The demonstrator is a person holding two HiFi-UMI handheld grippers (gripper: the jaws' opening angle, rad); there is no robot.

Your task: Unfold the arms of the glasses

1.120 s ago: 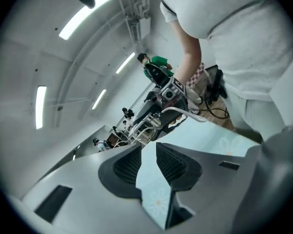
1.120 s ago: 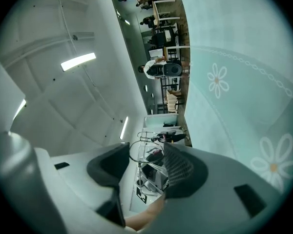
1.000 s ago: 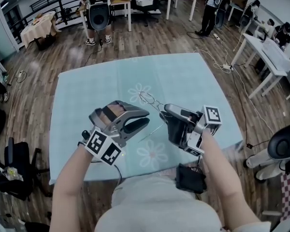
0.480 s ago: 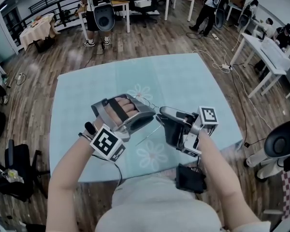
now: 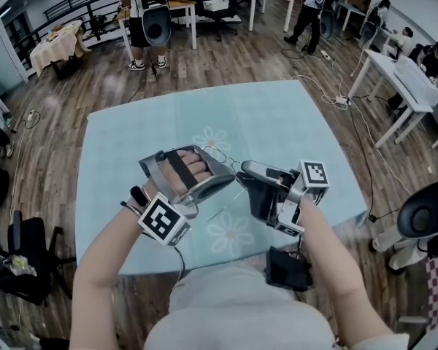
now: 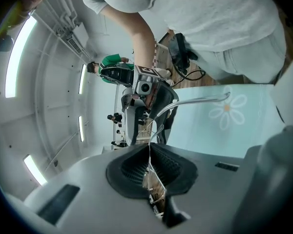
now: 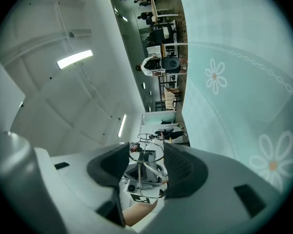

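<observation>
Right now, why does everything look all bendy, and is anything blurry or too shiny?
Head view: the wide lens bows the table edges; light is even, shadows soft. Left gripper view: round fisheye with black corners; ceiling light strips glare white and curve. Right gripper view: same bending; the thin glasses look small but fairly sharp.

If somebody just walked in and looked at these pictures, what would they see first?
Probably the thin wire glasses, held up over the middle of the pale blue daisy tablecloth. The left hand-held gripper is closing its jaws on one thin arm of them. The right hand-held gripper grips the frame at a round lens rim.
</observation>
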